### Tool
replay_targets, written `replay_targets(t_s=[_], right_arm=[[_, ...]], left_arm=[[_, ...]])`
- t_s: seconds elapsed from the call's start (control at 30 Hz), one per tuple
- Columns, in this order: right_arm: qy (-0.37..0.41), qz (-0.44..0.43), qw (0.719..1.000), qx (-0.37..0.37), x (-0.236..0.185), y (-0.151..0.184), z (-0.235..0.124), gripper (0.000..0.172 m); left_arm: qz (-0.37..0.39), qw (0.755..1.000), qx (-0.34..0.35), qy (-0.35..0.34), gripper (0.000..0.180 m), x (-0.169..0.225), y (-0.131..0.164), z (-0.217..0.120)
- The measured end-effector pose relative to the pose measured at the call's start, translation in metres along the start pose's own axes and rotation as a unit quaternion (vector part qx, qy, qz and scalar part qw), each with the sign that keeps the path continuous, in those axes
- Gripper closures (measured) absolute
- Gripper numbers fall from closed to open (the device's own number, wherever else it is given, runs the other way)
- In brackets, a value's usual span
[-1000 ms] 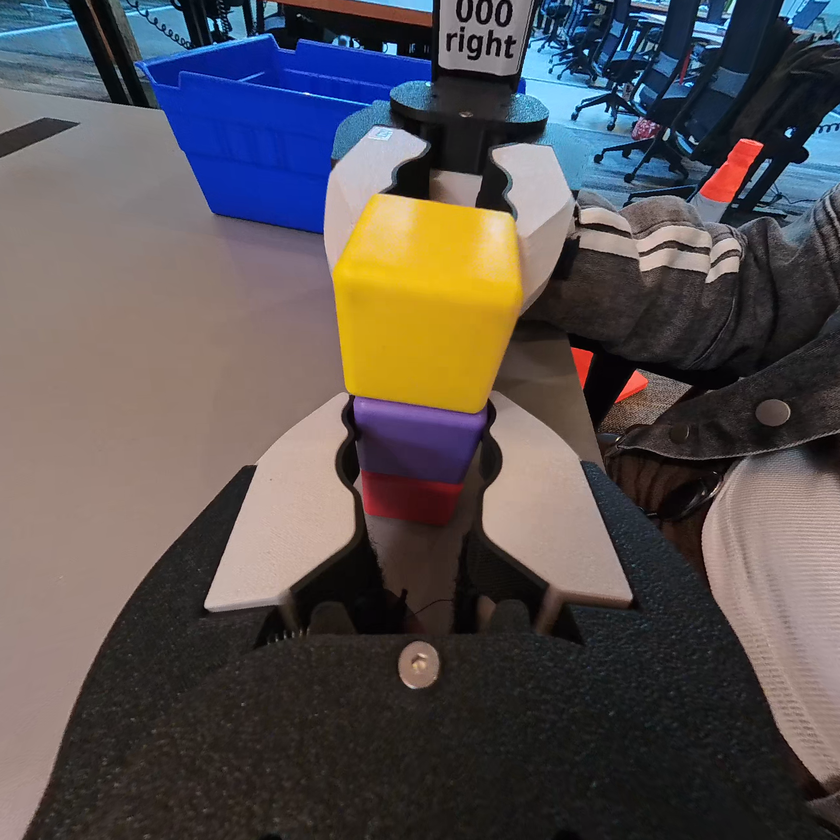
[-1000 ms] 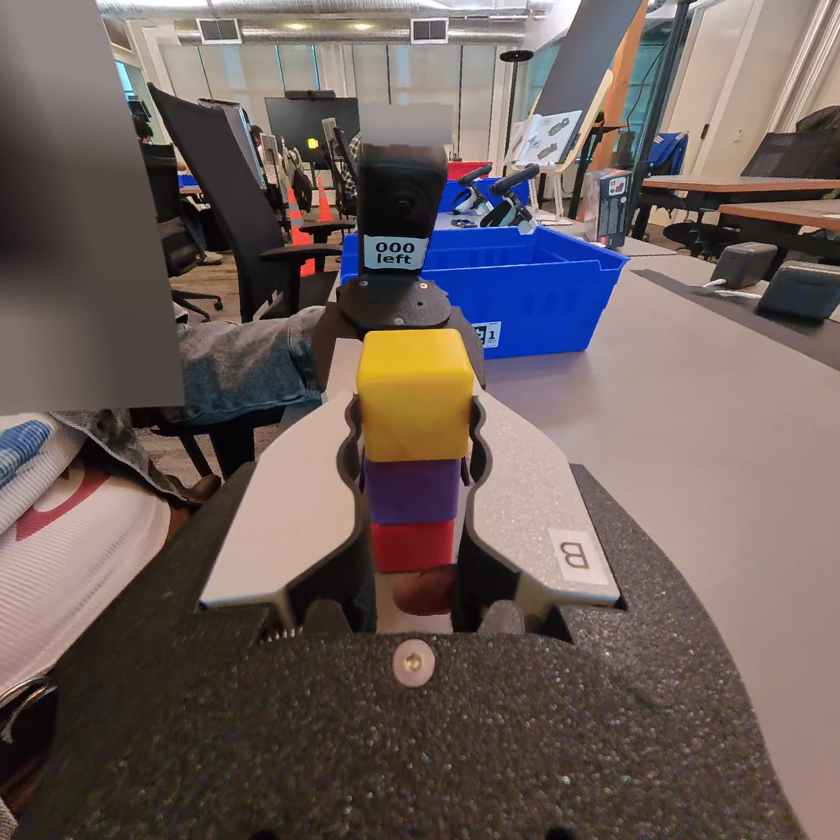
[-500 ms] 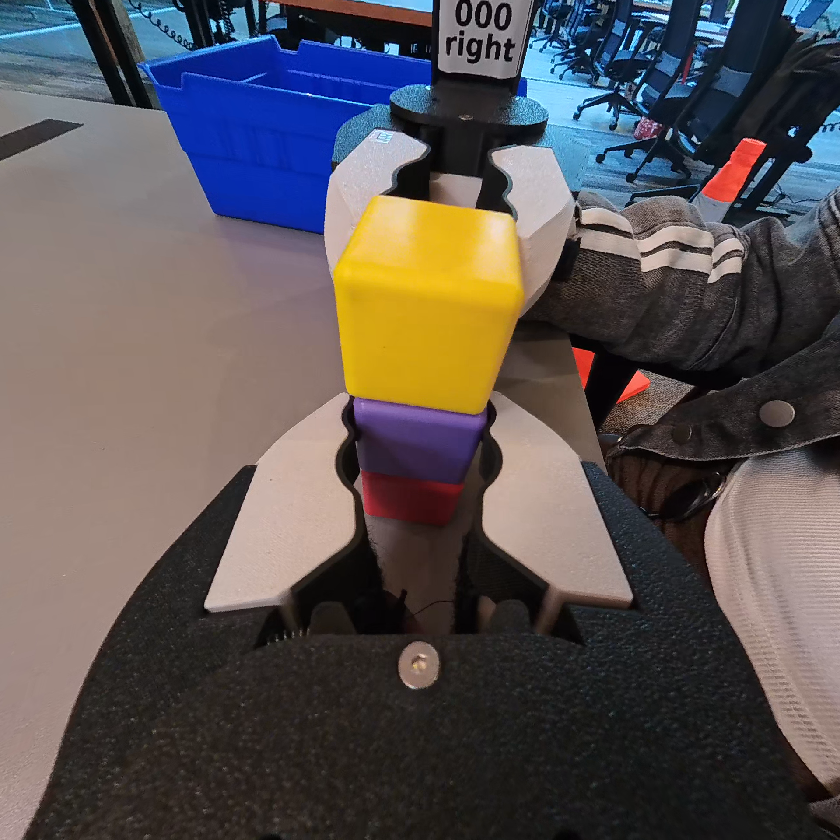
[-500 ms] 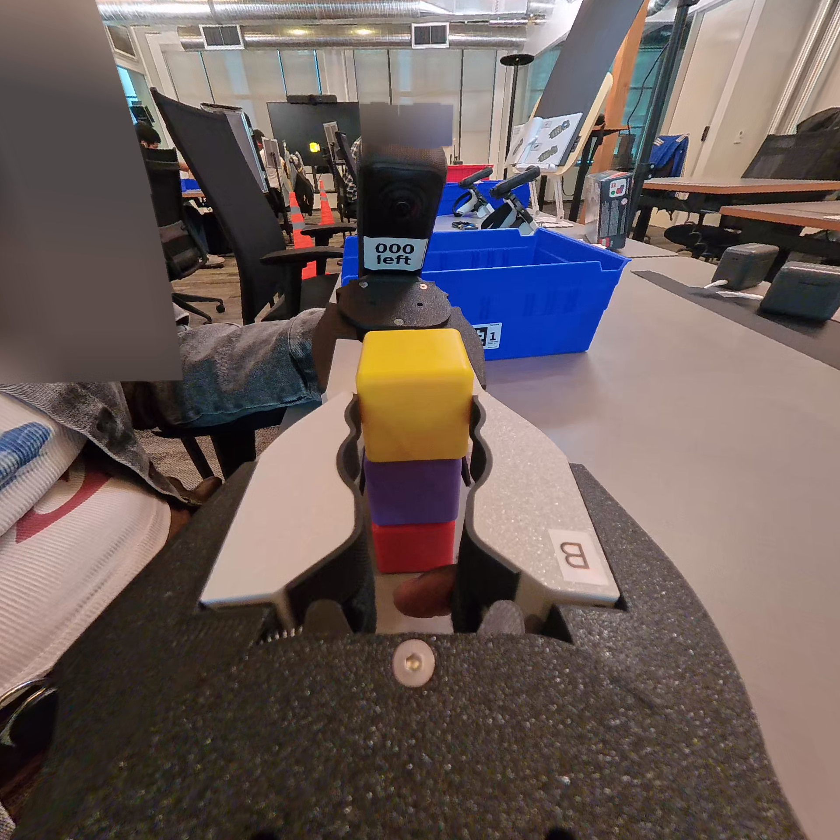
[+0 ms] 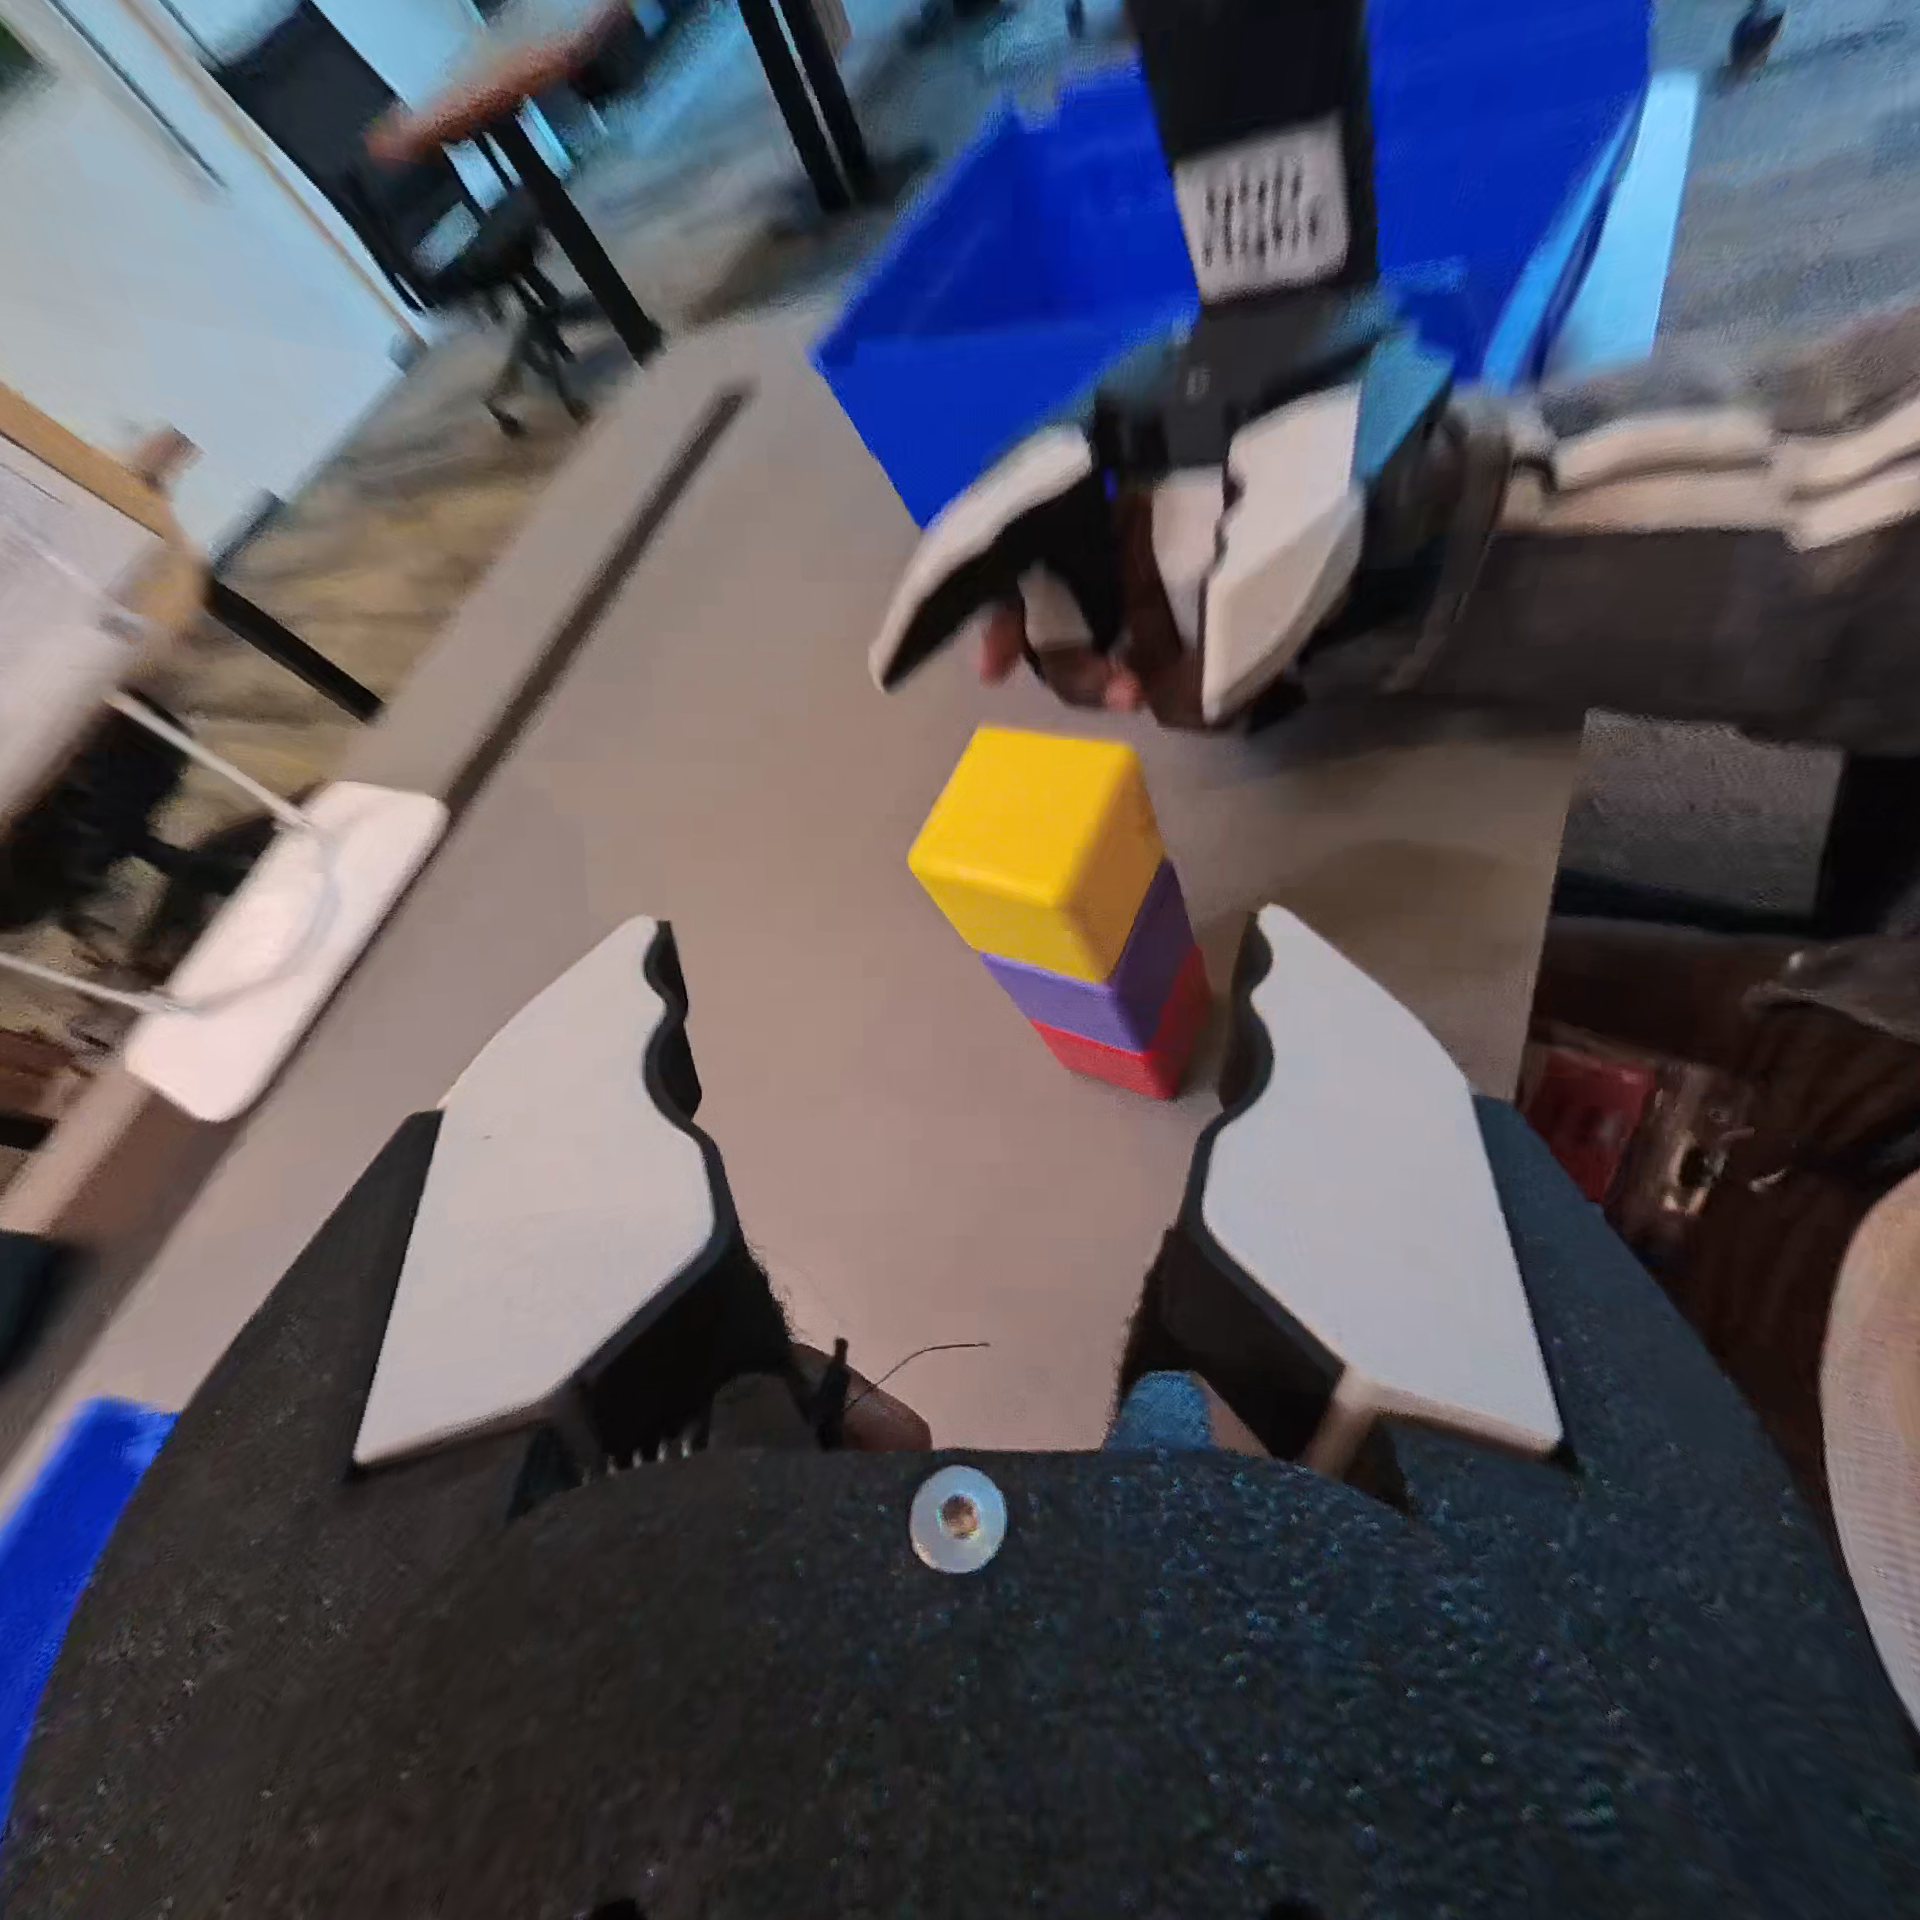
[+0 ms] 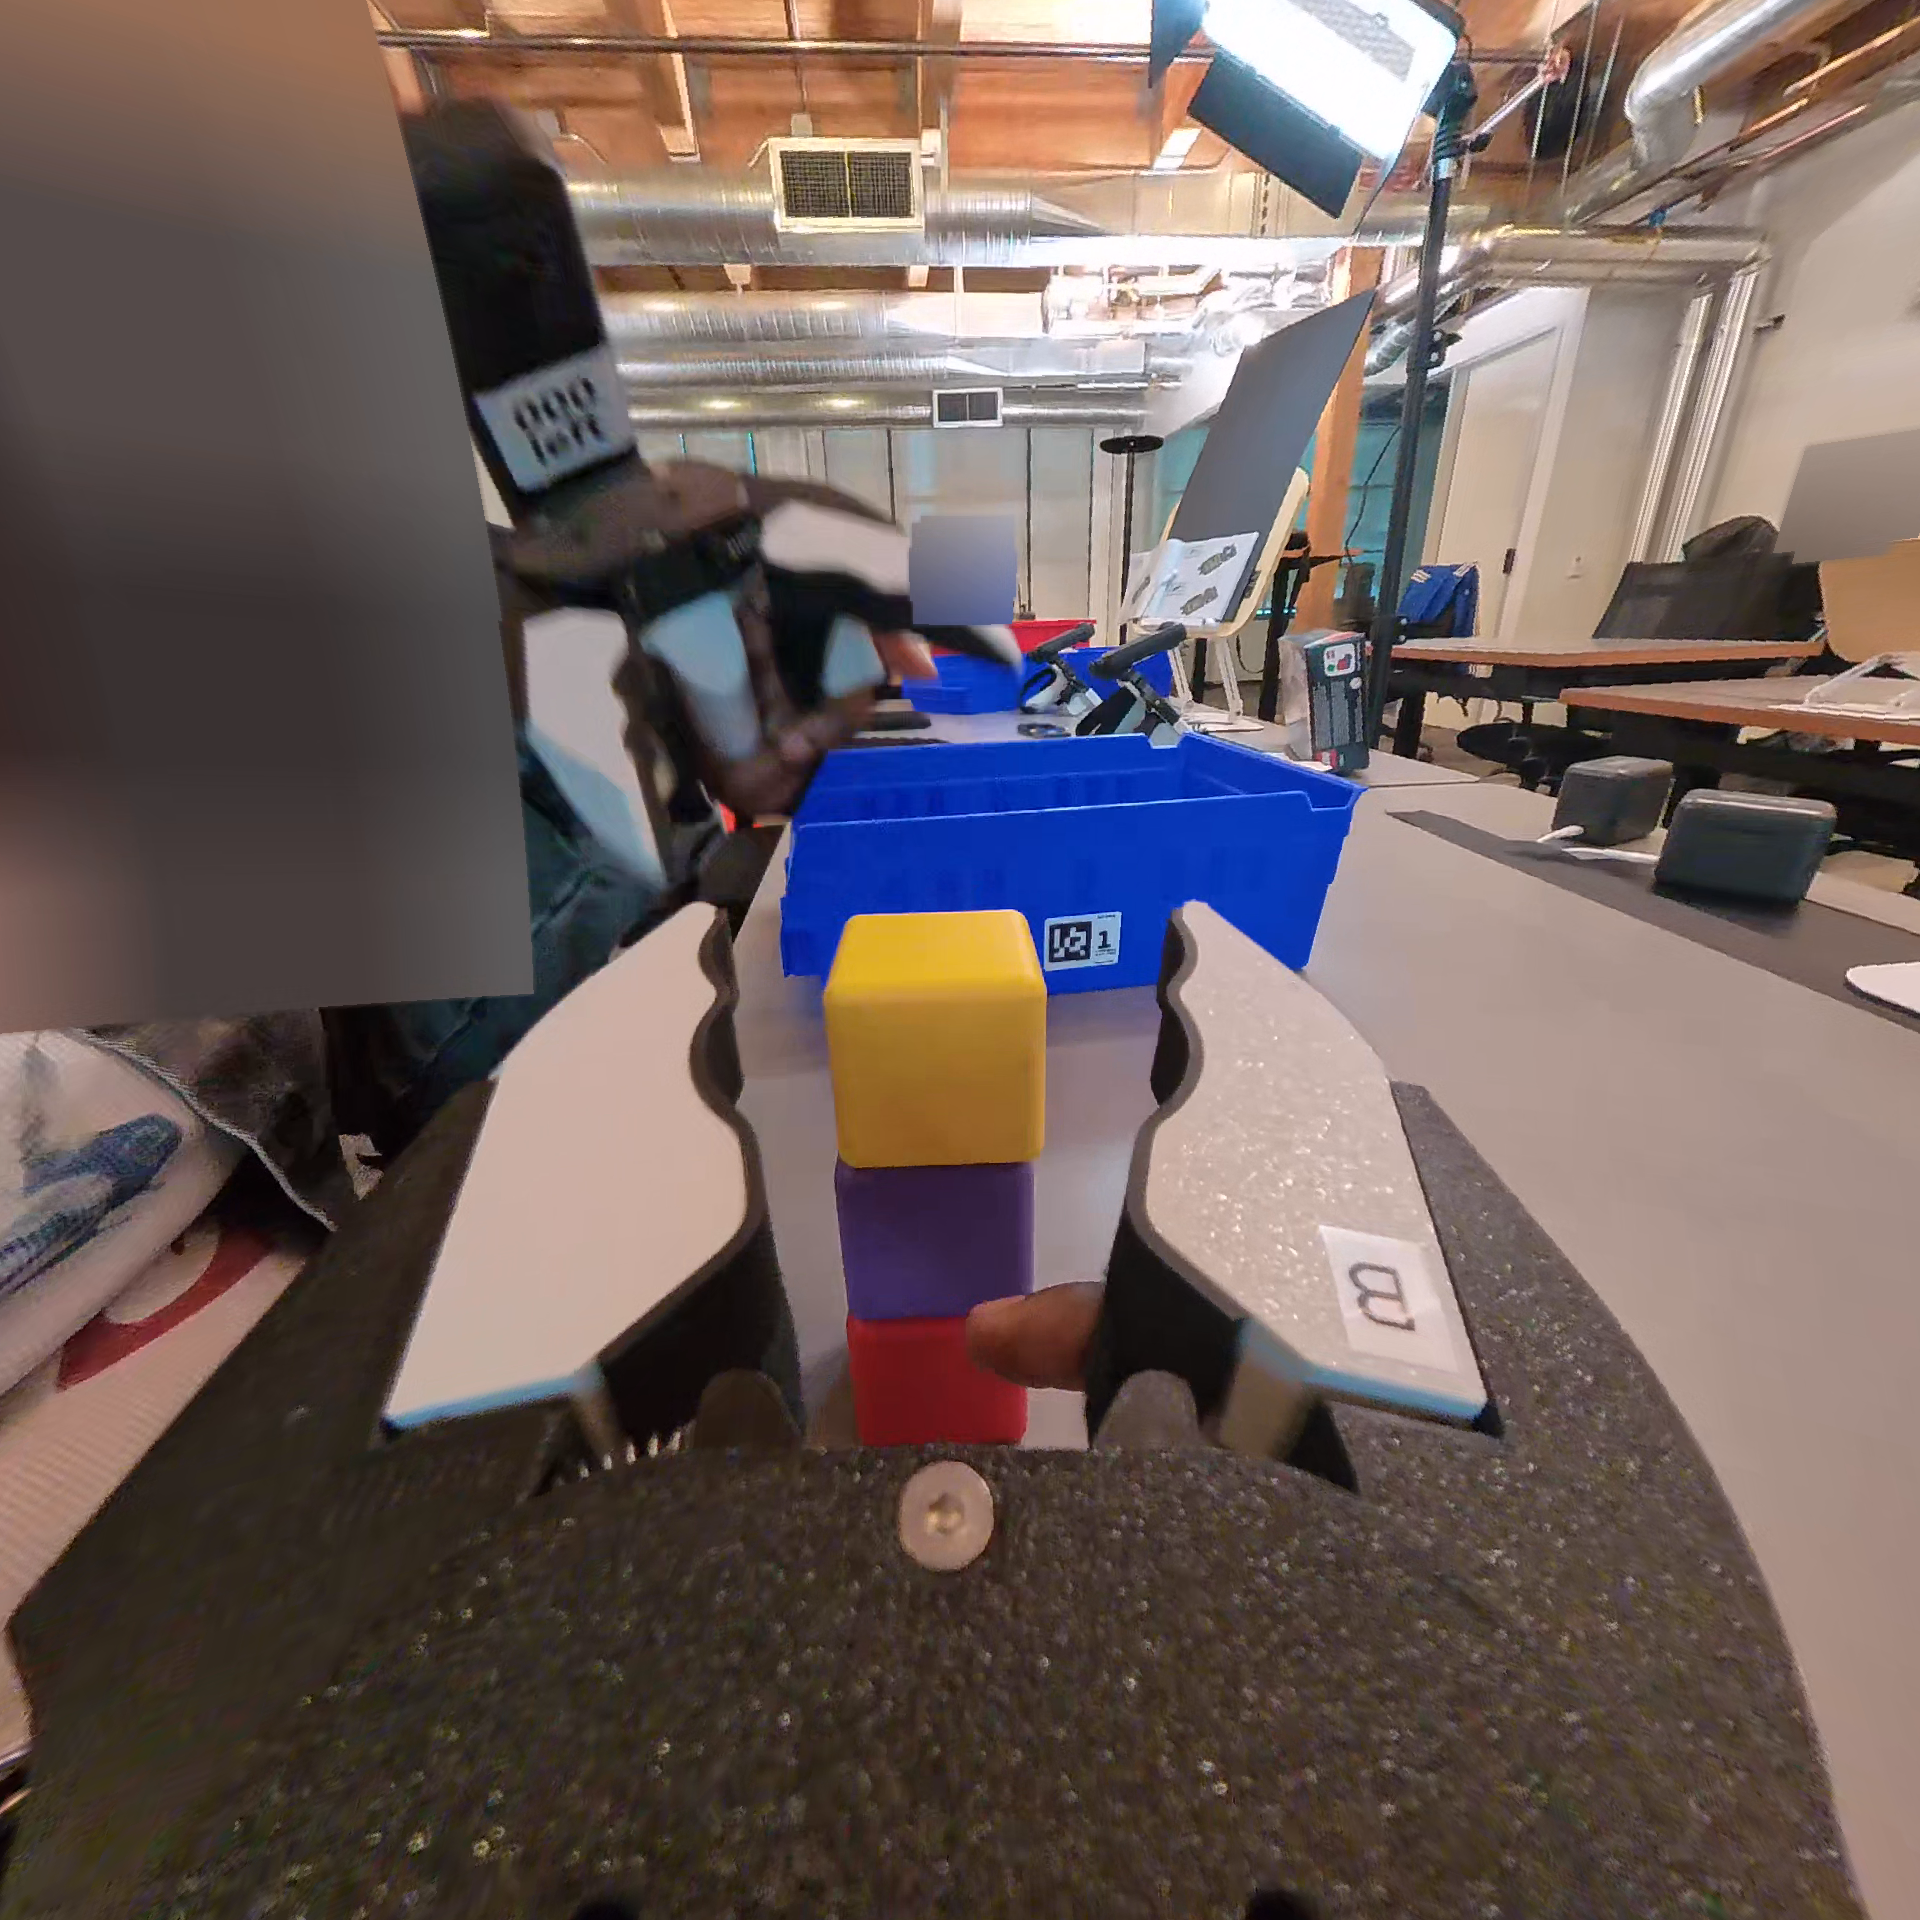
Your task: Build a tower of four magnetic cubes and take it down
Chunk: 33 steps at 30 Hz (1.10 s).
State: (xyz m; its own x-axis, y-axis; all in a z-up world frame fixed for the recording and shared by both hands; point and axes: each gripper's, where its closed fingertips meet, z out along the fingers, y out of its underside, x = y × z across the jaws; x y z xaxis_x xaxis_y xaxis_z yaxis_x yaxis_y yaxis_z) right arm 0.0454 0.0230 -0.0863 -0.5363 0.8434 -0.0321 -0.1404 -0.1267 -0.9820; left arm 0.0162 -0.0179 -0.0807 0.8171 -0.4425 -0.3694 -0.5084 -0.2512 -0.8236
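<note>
Standing free near the table [image 6: 1558, 1091] edge, the three-cube tower [image 6: 935, 1164] risks toppling: both grippers, left [image 5: 956, 997] and right [image 6: 940, 1018], gape wide, and the right's fingers flank it closely.

- Yellow cube [image 6: 935, 1039]: smooth plastic with a soft sheen; the purple cube [image 6: 933, 1236] and red cube [image 6: 920, 1387] below it look matt.
- Table [image 6: 1621, 1143]: smooth, matt grey top.
- Blue bin [image 6: 1195, 862]: glossy moulded plastic.
- Right gripper [image 6: 940, 997]: pale, finely speckled fingers [image 6: 1273, 1132]; rough, grainy black body with a shiny metal screw [image 6: 943, 1514].
</note>
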Motion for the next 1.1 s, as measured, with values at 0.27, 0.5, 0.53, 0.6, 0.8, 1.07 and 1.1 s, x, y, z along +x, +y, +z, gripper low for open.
replay_targets(t_s=[0.27,0.5,0.53,0.6,0.8,1.07,1.1], right_arm=[[0.007,0.002,1.0,0.005,0.002,-0.001,-0.001,0.093],[0.016,0.002,1.0,0.0,0.005,0.001,-0.001,0.093],[0.017,0.002,1.0,0.0,0.005,0.001,-0.001,0.093],[0.018,0.003,1.0,0.0,0.005,0.001,-0.001,0.094],[0.026,-0.002,1.0,-0.001,0.007,0.002,-0.001,0.095],[0.039,-0.008,0.999,0.0,0.01,0.002,-0.002,0.097],[0.04,-0.008,0.999,-0.001,0.01,0.002,-0.002,0.097]], left_arm=[[-0.214,0.92,0.111,-0.309,0.092,-0.167,0.064,-0.125],[-0.415,0.843,-0.09,-0.33,0.086,-0.203,0.236,-0.111],[-0.409,0.846,-0.097,-0.328,0.088,-0.202,0.235,-0.109],[-0.375,0.853,-0.116,-0.344,0.096,-0.204,0.232,-0.111],[-0.349,0.851,-0.225,-0.322,0.094,-0.229,0.227,-0.118],[-0.434,0.811,-0.347,-0.185,0.086,-0.227,0.27,-0.092],[-0.428,0.808,-0.364,-0.174,0.085,-0.225,0.277,-0.091]])
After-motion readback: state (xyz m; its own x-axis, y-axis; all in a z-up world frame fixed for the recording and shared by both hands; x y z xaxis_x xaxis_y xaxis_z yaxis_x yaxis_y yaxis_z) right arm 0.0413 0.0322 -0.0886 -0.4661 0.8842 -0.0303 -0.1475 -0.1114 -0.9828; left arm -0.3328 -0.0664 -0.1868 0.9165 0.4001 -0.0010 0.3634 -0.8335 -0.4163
